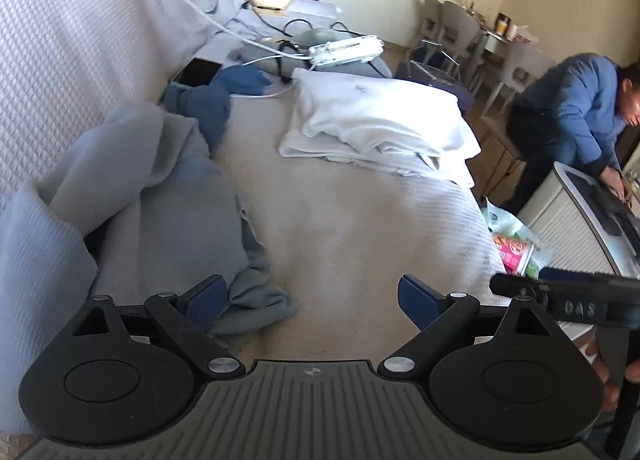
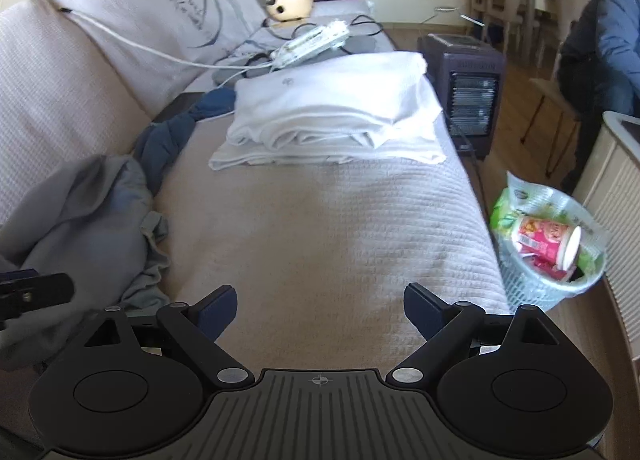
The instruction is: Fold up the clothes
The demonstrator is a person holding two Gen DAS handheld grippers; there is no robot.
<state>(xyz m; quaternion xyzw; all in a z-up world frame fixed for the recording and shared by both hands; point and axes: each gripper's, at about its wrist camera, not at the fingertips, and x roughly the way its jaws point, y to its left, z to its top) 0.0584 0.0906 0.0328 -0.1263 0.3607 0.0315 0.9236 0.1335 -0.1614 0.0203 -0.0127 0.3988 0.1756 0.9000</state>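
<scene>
On the sofa seat, both the left gripper (image 1: 306, 302) and right gripper (image 2: 318, 310) are hanging released and empty; the crumpled grey garment (image 1: 160, 196) is lying left, risking a bunched grab

soft daylight, fisheye-warped, blurred edges

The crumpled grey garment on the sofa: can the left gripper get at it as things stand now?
Probably yes. The crumpled grey garment lies just ahead of the left gripper, its hem beside one fingertip. The gripper is open and empty, and nothing blocks the way.
</scene>
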